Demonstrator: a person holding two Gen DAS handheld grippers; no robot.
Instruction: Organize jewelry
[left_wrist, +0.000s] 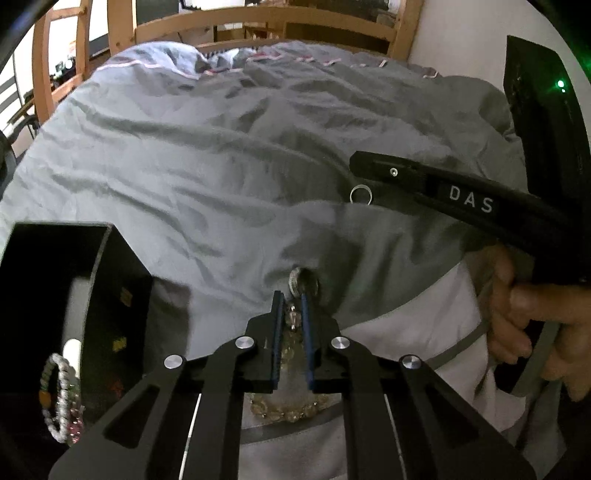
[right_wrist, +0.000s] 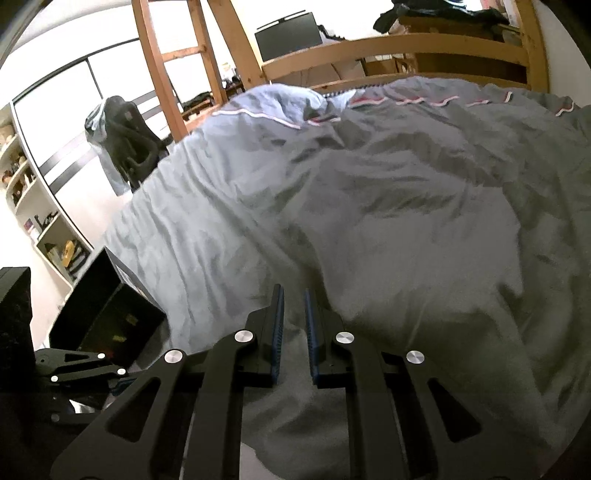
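Observation:
My left gripper points down at the bed and is shut on a bracelet of pale, clear beads. Its loop hangs below the blue pads, and a silvery piece shows at the tips. My right gripper reaches in from the right, held by a hand. It is shut, with a small silver ring at its tip. In the right wrist view the right gripper hovers over the duvet and the ring does not show. A black jewelry box stands open at the left, with bracelets on a white roll.
A wrinkled grey duvet covers the bed, with white fabric at the near edge. The wooden bed frame runs along the far side. The box sits at the bed's left edge. A dark chair and shelves stand beyond.

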